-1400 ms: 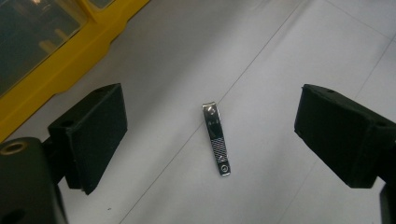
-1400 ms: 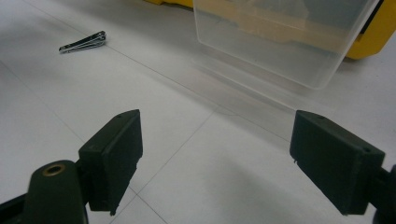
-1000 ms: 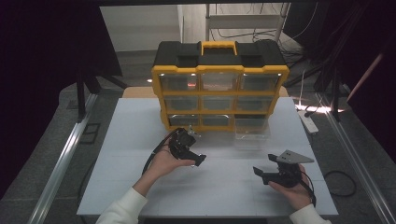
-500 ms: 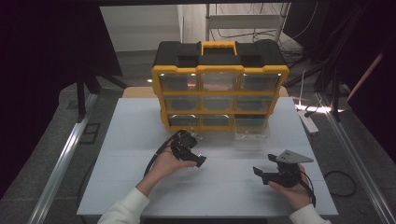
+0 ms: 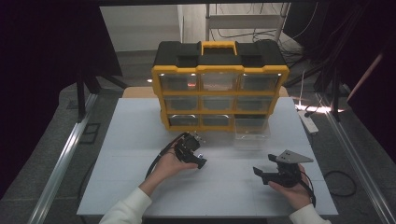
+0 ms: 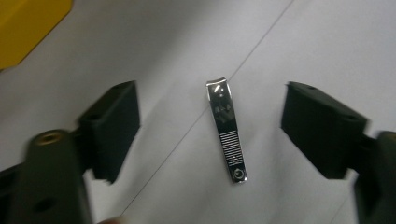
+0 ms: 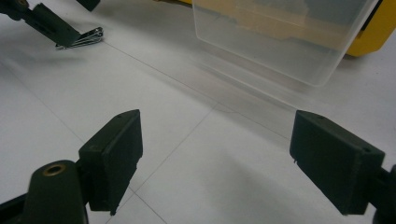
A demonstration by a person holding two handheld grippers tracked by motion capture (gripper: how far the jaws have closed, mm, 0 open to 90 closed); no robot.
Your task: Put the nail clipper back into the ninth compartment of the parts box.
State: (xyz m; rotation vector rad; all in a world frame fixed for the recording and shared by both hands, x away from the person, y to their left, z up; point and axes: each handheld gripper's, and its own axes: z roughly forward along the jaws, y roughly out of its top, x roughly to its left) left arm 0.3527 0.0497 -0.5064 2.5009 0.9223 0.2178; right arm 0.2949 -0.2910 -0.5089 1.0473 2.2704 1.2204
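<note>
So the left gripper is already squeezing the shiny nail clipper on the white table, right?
Not quite. The left gripper is not squeezing yet: in the left gripper view the nail clipper lies on the white table between the two black jaws, with bare table on both sides of it. The jaws have just been closing in on it, but the pads do not touch it.

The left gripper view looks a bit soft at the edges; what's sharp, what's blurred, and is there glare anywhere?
In the left gripper view the shiny metal nail clipper is sharp with a bright glint at its tip, while the black jaws beside it are blurred; in the right gripper view the clear plastic drawer looks hazy; in the high view the surroundings are dark and the white table is brightly lit.
</note>
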